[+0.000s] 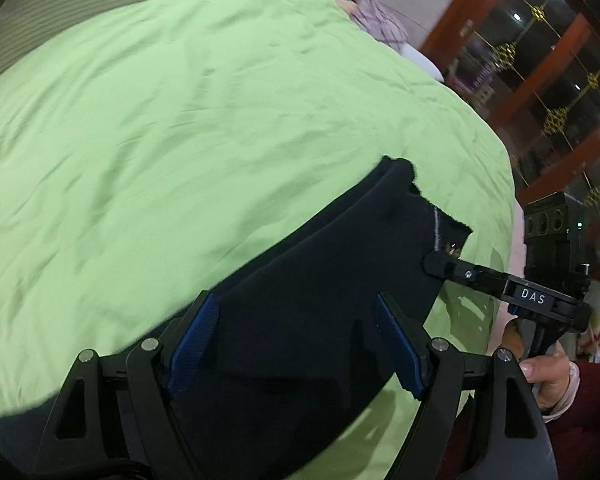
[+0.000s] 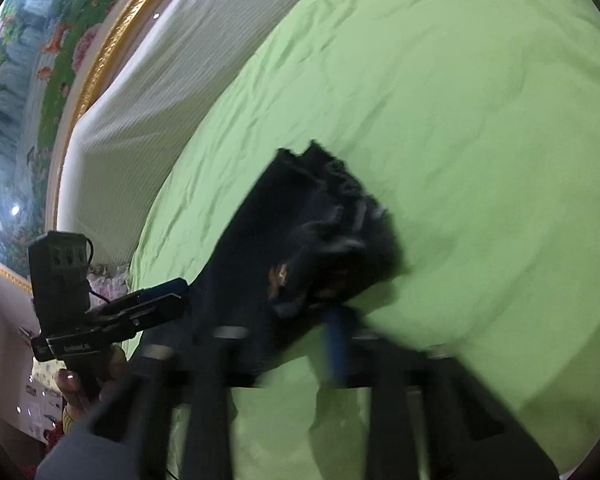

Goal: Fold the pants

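A: Status pls. Where are the pants (image 1: 300, 280)?

B: Dark pants lie on the green bed sheet (image 1: 180, 120), running from 7 o'clock up to about 2 o'clock in my left wrist view, w/ the waistband end at the far tip. My left gripper (image 1: 296, 340) hangs over the mid section, jaws wide apart, cloth under them but pads not pressing on anything.

A: And the right?

B: Right gripper (image 1: 434, 261) comes in from 3 o'clock, jaws together, tip at the waistband edge. From its own view it's blurred; I judge it's clamped on the pants there, but only on a thin bite near the corner.

A: Risks?

B: Three, as I see it. 1) Thin bite slips if I pull fast, so the waistband drops and bunches. 2) If the left closes too deep, it may pinch the sheet along w/ the cloth and drag the bedding. 3) Only one end held; lifting now would skew the fold, legs out of line. Blur means I can't confirm how many layers the right has.
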{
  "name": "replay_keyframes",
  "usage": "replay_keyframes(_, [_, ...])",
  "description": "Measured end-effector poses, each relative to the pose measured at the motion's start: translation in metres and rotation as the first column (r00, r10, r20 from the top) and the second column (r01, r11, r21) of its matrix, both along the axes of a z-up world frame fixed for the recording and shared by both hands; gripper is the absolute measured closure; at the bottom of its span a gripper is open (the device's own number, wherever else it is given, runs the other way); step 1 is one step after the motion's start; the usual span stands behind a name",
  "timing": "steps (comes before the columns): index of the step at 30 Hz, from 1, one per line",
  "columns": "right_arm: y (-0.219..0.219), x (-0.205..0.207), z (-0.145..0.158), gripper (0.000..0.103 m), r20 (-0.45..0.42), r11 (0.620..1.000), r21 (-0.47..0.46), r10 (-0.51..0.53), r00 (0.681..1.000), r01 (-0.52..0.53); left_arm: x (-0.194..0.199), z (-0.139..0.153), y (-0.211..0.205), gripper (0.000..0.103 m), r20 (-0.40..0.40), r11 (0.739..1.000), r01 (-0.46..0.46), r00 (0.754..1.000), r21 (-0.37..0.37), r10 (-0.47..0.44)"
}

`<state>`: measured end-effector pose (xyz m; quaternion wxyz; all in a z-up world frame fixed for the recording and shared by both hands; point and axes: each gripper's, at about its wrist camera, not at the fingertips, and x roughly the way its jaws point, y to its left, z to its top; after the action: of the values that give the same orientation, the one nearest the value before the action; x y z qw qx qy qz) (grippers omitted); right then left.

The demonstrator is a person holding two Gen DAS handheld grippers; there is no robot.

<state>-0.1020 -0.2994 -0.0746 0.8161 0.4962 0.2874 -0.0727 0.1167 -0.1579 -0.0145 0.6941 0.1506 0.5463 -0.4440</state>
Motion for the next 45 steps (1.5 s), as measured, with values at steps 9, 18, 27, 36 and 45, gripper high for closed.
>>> replay_keyframes(9, [-0.004, -0.006, -0.001, 0.093, 0.053, 0.999, 0.016, -0.052, 0.997, 0.051, 0.017, -0.028, -0.085, 0.028, -0.136, 0.985, 0.171, 0.977, 0.036, -0.165])
replay_keyframes(18, [-0.014, -0.014, -0.010, 0.093, 0.092, 1.000, 0.028, -0.017, 0.996, 0.014, 0.011, -0.032, -0.137, 0.071, -0.144, 0.931, 0.364, 0.922, 0.014, -0.359])
replay_keyframes(27, [-0.005, -0.013, 0.010, 0.093, 0.162, 0.999, -0.017, 0.049, 0.986, -0.047, 0.003, -0.005, -0.117, 0.091, -0.091, 0.938, 0.340, 0.934, -0.064, -0.345])
replay_keyframes(36, [0.014, -0.008, 0.055, 0.093, 0.285, 0.983, -0.090, 0.177, 0.942, -0.158, 0.004, 0.051, -0.075, 0.092, -0.032, 0.945, 0.275, 0.958, -0.177, -0.285])
replay_keyframes(45, [0.045, 0.015, 0.080, 0.093, 0.329, 0.954, -0.131, 0.297, 0.896, -0.268, 0.004, 0.083, -0.014, 0.091, 0.009, 0.952, 0.169, 0.985, -0.254, -0.173])
